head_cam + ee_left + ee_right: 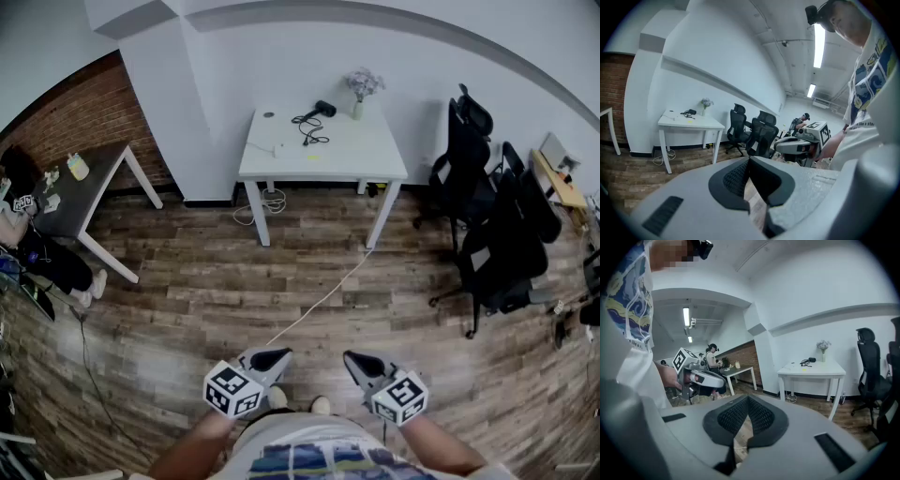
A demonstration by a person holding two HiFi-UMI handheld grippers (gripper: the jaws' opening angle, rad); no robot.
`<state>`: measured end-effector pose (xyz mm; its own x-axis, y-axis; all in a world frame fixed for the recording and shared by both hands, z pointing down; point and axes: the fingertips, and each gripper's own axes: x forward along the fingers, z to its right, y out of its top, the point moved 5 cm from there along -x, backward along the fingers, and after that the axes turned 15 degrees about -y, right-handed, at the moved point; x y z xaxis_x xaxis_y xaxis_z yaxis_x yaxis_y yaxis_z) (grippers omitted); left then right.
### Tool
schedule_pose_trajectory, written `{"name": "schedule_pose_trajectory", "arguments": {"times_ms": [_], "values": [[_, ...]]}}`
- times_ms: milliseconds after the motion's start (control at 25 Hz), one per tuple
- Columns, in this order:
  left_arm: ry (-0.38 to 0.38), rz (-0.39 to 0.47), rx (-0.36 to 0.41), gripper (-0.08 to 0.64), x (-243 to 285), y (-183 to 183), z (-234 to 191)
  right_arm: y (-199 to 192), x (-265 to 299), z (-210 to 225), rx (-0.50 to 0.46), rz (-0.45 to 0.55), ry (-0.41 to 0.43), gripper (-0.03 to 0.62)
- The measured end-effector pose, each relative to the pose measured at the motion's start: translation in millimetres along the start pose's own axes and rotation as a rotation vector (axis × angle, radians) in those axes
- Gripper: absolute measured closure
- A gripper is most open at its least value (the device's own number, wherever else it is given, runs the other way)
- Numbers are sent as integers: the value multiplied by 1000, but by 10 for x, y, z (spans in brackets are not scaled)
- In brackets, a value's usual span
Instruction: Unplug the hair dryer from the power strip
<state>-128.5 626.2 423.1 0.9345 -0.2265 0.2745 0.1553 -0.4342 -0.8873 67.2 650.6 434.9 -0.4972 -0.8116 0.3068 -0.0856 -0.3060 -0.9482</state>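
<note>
**Both grippers closed and empty; hair dryer far across the room**

Surroundings, left to right in the head view. A dark table (89, 187) stood against a red brick wall (80, 112), with small items on it that were too small to identify. A seated person (42, 258) was at its near side. In the centre a white desk (323, 159) stood on four straight legs against a plain white wall. A loose coil of white cable (270, 201) lay under it. A second white cable (319, 300) ran across the wood-plank floor (187, 309) from the desk's right front leg toward the operator. Black mesh-backed office chairs (497, 230) were grouped at the right. Only open floor and that cable lay between the grippers and the desk.

Task item: the hair dryer (324, 109), black and compact, lay near the desk's far edge, right of centre. Its black cord (309, 129) was looped toward the middle. A vase of pale flowers (361, 92) stood at the far right corner. A pale block (266, 147) lay near the left edge, too small to identify.

Fingers: the left gripper (274, 357) had its dark ribbed pads pressed together with nothing between them. The right gripper (356, 363) was the same, pads meeting at the tips and empty. Both were held low in front of the operator's body and pointed slightly downward, well apart from the dryer. The gripper bodies were grey moulded plastic, and each carried a white cube with square black markers.
</note>
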Motion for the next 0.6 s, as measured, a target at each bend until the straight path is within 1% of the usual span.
{"name": "schedule_pose_trajectory", "arguments": {"times_ms": [120,240,360,520,600], "values": [[7,2,-7,558,123,-19,122,-71,-125,53,1,-16,9,594],[18,-1,-5,558,218,-35,166,-134,-163,113,4,-10,26,594],[27,-5,-5,558,288,-74,223,-229,-229,166,27,-22,34,594],[30,-14,-22,558,360,-78,162,-282,-183,257,61,-31,22,594],[32,-18,-26,558,379,-86,74,-293,-119,297,59,-30,3,591]]}}
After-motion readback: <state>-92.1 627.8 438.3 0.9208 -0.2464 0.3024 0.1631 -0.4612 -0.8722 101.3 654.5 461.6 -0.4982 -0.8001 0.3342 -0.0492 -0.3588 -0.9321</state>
